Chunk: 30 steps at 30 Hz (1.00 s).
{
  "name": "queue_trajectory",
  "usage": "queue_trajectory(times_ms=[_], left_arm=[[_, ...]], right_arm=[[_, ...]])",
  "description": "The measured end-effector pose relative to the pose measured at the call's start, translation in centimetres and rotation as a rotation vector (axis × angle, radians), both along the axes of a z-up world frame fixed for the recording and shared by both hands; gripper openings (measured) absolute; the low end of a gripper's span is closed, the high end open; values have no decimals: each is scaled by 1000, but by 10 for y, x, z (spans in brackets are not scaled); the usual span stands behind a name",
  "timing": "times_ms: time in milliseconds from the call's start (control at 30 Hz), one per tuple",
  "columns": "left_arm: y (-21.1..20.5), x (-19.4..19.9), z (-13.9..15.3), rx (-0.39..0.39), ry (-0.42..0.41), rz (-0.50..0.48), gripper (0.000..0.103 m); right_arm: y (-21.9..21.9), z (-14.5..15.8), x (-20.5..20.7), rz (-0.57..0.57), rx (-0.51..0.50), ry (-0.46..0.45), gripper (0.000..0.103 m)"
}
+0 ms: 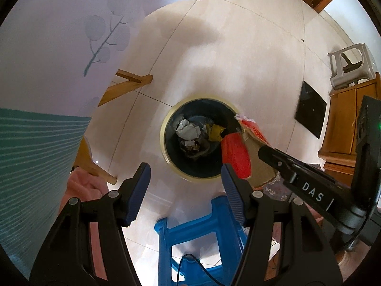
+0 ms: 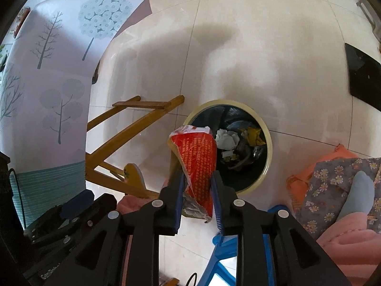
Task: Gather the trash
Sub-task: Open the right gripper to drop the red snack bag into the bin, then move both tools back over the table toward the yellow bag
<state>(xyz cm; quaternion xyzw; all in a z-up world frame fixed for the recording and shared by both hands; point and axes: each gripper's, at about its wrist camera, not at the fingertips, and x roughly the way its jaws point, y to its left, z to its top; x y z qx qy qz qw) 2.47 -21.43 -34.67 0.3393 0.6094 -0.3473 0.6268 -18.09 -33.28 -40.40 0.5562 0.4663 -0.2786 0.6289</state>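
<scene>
A round trash bin (image 1: 166, 140) with a pale yellow rim and a black liner stands on the floor; it also shows in the right wrist view (image 2: 268, 152). It holds crumpled white paper (image 1: 188, 130) and a yellow wrapper (image 1: 215, 132). My right gripper (image 2: 197, 181) is shut on a red wrapper (image 2: 198, 159) and holds it above the bin's near rim. The wrapper (image 1: 235, 155) and the right gripper (image 1: 266, 152) also show in the left wrist view. My left gripper (image 1: 185, 183) is open and empty, above the floor just short of the bin.
A blue plastic stool (image 1: 197, 233) stands below both grippers. A table with a tree-print cloth (image 2: 47, 83) and wooden legs (image 2: 133, 128) is at the left. A black square object (image 1: 310, 109), a white stool (image 1: 350, 64) and a wooden cabinet (image 1: 343, 128) stand at the right.
</scene>
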Motion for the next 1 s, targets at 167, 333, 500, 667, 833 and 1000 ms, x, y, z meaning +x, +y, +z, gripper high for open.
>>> queue_trajectory(times_ms=[167, 333, 500, 667, 833, 1000], left_arm=[[6, 2, 8, -13, 17, 12, 59], [12, 2, 20, -26, 19, 25, 59], [18, 6, 31, -38, 16, 36, 59], [26, 8, 47, -57, 2, 37, 59], [39, 7, 70, -72, 4, 48, 59], [61, 2, 98, -100, 5, 40, 59]], right_arm=[[2, 5, 3, 8, 0, -15, 23], [4, 11, 7, 30, -11, -29, 26], [8, 20, 12, 45, -20, -44, 35], [15, 30, 16, 71, -27, -44, 35], [25, 51, 19, 120, -55, -44, 35], [40, 80, 23, 176, -97, -56, 35]])
